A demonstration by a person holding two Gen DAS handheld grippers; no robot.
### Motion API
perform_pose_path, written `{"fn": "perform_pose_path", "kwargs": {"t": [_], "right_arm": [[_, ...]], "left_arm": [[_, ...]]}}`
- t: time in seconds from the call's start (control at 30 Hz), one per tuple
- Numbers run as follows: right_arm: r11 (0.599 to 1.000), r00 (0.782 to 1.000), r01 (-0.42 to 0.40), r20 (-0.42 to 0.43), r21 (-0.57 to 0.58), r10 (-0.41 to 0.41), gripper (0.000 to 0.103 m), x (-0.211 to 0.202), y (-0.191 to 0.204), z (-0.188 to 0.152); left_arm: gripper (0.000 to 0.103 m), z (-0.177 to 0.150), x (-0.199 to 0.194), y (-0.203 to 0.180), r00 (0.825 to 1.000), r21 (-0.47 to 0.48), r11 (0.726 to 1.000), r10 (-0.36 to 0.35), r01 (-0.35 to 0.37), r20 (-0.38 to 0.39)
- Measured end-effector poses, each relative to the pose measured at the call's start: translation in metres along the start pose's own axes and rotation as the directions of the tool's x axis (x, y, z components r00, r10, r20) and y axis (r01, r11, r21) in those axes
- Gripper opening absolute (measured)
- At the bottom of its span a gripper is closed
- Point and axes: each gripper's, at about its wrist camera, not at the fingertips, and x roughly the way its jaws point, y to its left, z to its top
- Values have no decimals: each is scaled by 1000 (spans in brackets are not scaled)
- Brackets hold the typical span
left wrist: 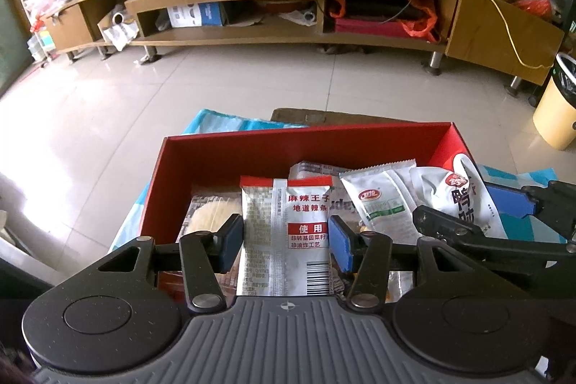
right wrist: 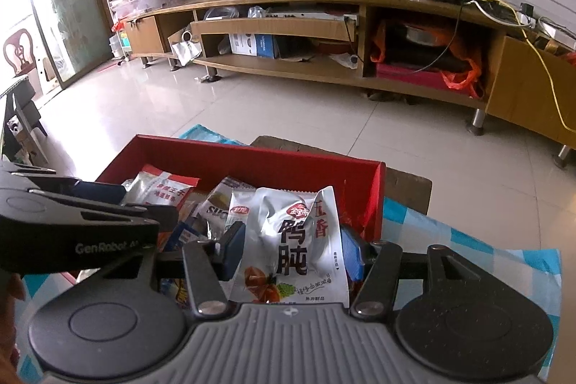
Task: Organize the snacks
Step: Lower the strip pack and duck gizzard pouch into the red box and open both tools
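A red-topped snack packet (left wrist: pixel 284 233) is gripped by the left claw (left wrist: pixel 286 245) over the red box (left wrist: pixel 252 150); a white pouch (right wrist: pixel 295 240) is gripped by the right claw (right wrist: pixel 293 252) there.

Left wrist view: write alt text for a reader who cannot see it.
The left gripper pinches a silver and red snack packet over an open red box holding other packets. The right gripper holds a white packet beside it; a wooden TV stand lies beyond.

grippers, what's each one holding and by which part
Left gripper: red-topped packet, pinched by its side edges around mid-height. Right gripper: white pouch, pinched by its side edges at the middle.
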Motion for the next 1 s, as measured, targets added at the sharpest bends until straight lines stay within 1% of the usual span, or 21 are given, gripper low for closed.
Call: {"fn": "perform_pose_path", "kwargs": {"t": [0.07,0.13,0.2,0.27,0.37,0.43,0.5,0.7,0.8,1.0], "right_arm": [[1000,1000,1,0,-9,-1,55,0,0,-1],[1000,1000,1,0,-8,-1,55,0,1,-1],[1000,1000,6,0,-9,-6,55,0,0,-1],[1000,1000,8,0,-4,-8,56,0,-1,-1],[1000,1000,17,1,0,-17,56,-1,-2,0],[1000,1000,18,2,4,-18,56,-3,-2,-1],[1000,1000,23,5,3,-23,56,-5,-2,-1],[999,999,33,26,14,-34,57,-18,-3,-1],[999,999,26,33,28,-27,61,-27,-4,-3],[999,999,21,48,38,-22,61,-53,-2,-14]], "left_arm": [[60,0,1,0,1000,4,1000,6,-6,1],[62,0,2,0,1000,5,1000,14,-14,0],[70,-1,3,1,1000,-1,1000,20,-20,-5],[73,-1,3,1,1000,1,1000,28,-28,-3],[83,-1,0,2,999,3,999,42,-42,12],[84,-1,-3,3,999,3,999,47,-47,18],[88,-2,-5,5,998,3,998,55,-55,23],[92,-8,-14,9,996,-3,997,79,-79,32],[93,-13,-21,9,996,-3,997,79,-79,37],[96,-26,-40,5,997,0,998,69,-69,44]]}}
